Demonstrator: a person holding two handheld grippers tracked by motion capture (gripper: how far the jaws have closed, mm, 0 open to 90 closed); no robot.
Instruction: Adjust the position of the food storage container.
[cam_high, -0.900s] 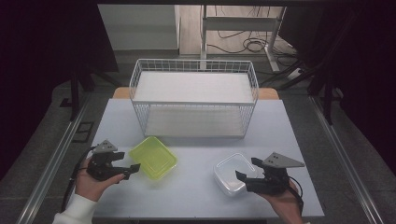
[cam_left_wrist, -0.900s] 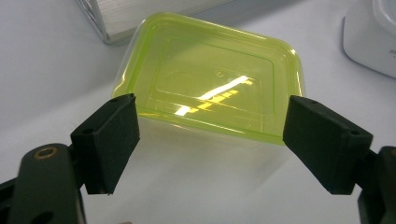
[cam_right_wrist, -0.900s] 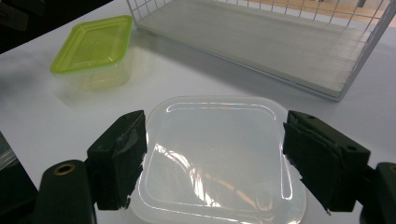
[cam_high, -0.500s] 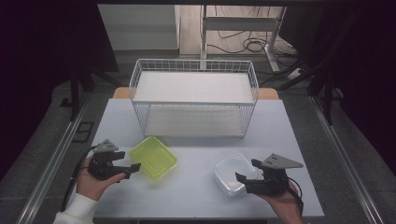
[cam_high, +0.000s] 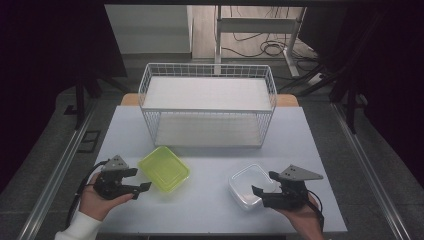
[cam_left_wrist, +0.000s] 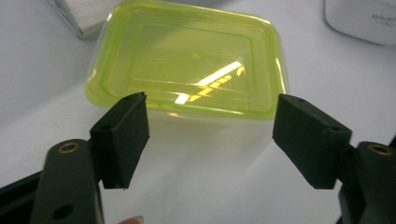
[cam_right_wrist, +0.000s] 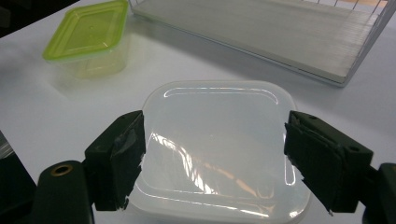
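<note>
A lime-green lidded container (cam_high: 164, 168) sits on the pale table at the front left. My left gripper (cam_high: 141, 179) is just to its left, open. In the left gripper view the green container (cam_left_wrist: 187, 70) stands just beyond the left gripper (cam_left_wrist: 212, 135), untouched. A clear lidded container (cam_high: 248, 186) lies at the front right. My right gripper (cam_high: 262, 183) reaches over its right side. In the right gripper view the clear container (cam_right_wrist: 215, 140) lies between the wide jaws of the right gripper (cam_right_wrist: 215, 158), with one pad (cam_right_wrist: 123, 156) at the lid's edge and no visible squeeze.
A white wire basket rack (cam_high: 207, 107) with two shelves stands across the back of the table (cam_high: 210, 215). The rack's lower shelf (cam_right_wrist: 261, 32) runs behind the clear container. Dark floor, cables and stands surround the table.
</note>
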